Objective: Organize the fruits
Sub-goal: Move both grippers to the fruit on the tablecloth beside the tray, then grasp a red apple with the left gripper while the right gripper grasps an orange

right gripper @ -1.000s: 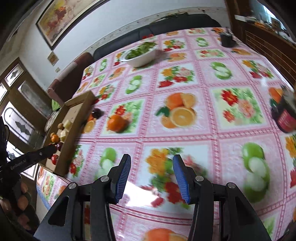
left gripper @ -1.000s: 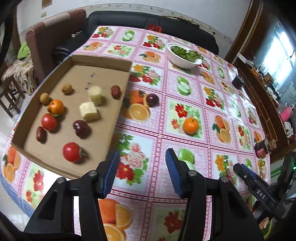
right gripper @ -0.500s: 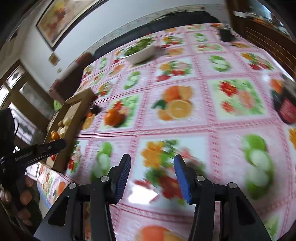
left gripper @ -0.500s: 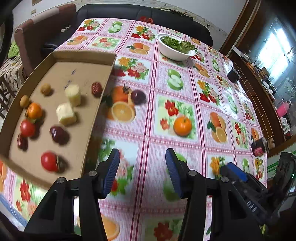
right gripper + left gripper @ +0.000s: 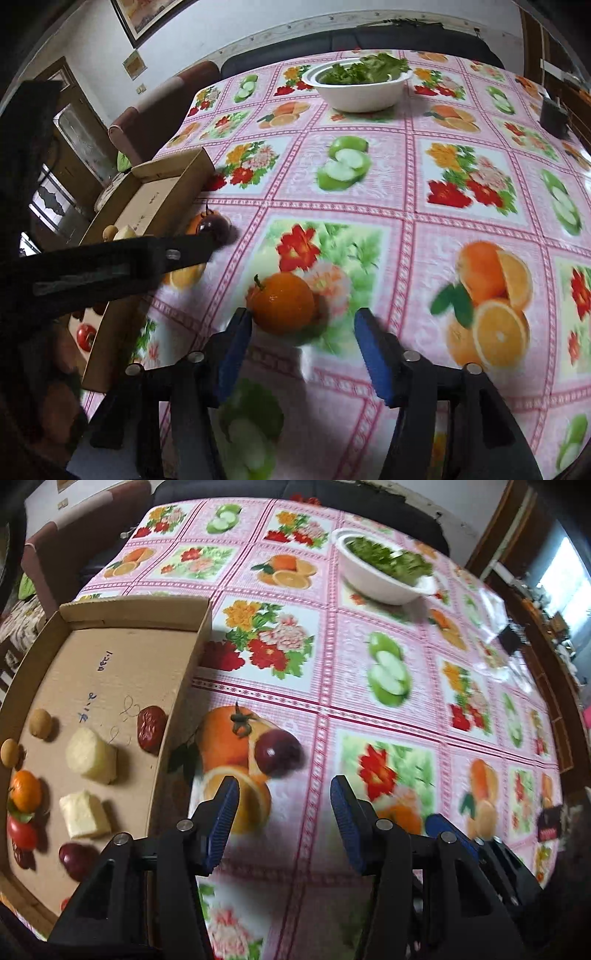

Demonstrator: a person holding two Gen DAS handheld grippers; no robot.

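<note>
Orange (image 5: 282, 308): round, glossy, green-stemmed | right gripper (image 5: 303, 350) released | left gripper (image 5: 282, 816) released

The cardboard tray (image 5: 110, 672) sits on the tablecloth (image 5: 369, 709) at the table's left edge; a plum (image 5: 277, 751) lies just right of the tray's right wall; an orange (image 5: 282, 308) lies farther right of the tray, well apart; a bowl (image 5: 384, 579) stands far behind and right of the tray; inside the tray lie 2 cut chunks (image 5: 92, 755), a date (image 5: 149, 723) by its right wall and small fruits along its left side.
</note>
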